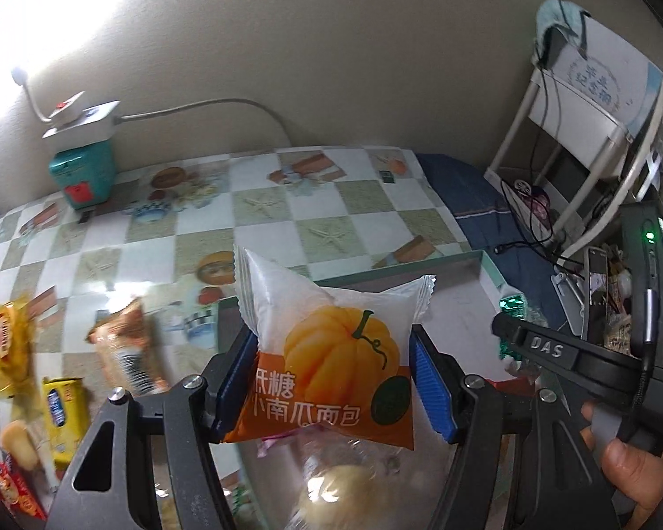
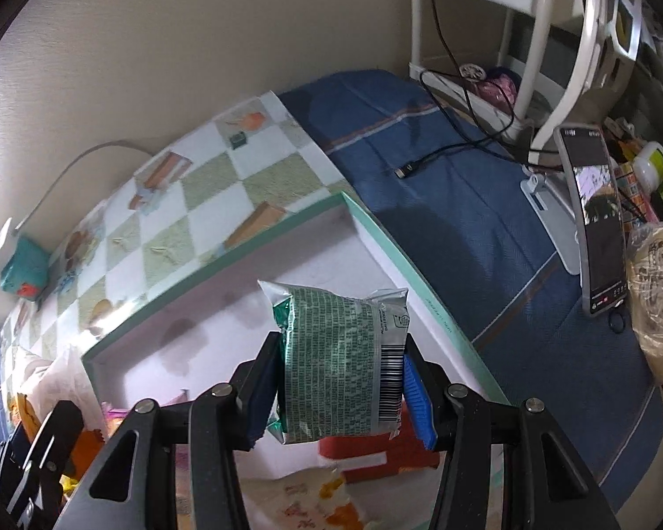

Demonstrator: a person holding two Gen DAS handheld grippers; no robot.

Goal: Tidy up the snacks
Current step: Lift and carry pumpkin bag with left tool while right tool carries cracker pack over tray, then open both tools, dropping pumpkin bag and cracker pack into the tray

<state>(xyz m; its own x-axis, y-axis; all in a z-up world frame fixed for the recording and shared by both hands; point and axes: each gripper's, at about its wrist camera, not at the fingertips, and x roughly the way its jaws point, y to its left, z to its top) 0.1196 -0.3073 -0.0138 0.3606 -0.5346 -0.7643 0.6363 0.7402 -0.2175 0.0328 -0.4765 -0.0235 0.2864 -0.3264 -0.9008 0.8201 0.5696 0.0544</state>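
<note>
Left wrist cam had the pumpkin bread pack (image 1: 331, 353) clamped between the blue pads (image 1: 431, 382) of the left gripper (image 1: 333, 375), jaws partway closed and squeezing its sides, pack upright above the near edge of the box (image 1: 473, 265). Right wrist cam was the same deal: the right gripper (image 2: 338, 382) was pinched on a green packet (image 2: 344, 362), barcode side facing the camera, jaws fairly narrow, held over the white inside of that box (image 2: 225, 309), which has a green rim. More snacks were already down in the near end of it, blurry though. Outside the box, on the checkered cloth (image 1: 199, 229), there were a few loose ones, like a yellow pack (image 1: 64, 415) and an orange bag (image 1: 128, 344). Further out, a teal box (image 1: 81, 174) sat by the wall, and a phone (image 2: 596, 216) stood on a stand over on the blue cloth (image 2: 442, 203).
</note>
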